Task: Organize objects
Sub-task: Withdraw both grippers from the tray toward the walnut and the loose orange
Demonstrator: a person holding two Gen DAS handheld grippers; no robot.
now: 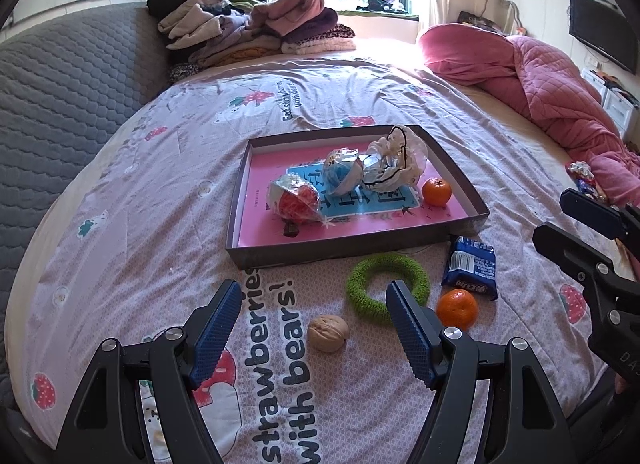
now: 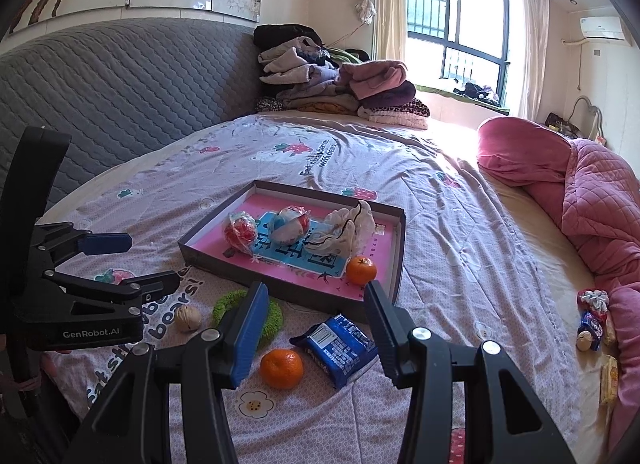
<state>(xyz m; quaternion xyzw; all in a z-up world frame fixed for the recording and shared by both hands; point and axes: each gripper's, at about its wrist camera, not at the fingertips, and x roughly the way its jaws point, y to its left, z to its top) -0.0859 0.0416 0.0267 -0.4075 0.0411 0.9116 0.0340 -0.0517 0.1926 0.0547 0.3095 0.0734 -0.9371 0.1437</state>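
Nearest the cameras, both grippers hang over the bed with their blue-padded fingers spread apart and nothing between them: the left gripper (image 1: 312,320) above the printed lettering of the lilac strawberry-patterned bedspread (image 1: 160,192), the right gripper (image 2: 316,328) over the loose things at the bed's front.

Just beyond the left fingers lies a tan wrinkled walnut (image 1: 328,333), with a green knitted ring (image 1: 386,288) past it and a small orange mandarin (image 1: 457,309) to the right, just beside the ring. A blue crinkled snack packet (image 1: 471,273) sits behind that mandarin, close to the tray's near corner. From the right wrist camera the same packet (image 2: 335,347) and mandarin (image 2: 281,368) lie between the right gripper's fingers in the picture, down on the bedspread.

Farther on stands a shallow dark-walled cardboard tray with a pink floor (image 1: 352,242). Inside it are a red-and-white wrapped ball (image 1: 295,200), a blue-and-white wrapped ball (image 1: 342,176), a crumpled clear plastic bag (image 1: 396,162) and a second mandarin (image 1: 436,191).

At the far end are a pile of folded clothes (image 1: 248,30) and a pink quilted blanket (image 1: 552,80).
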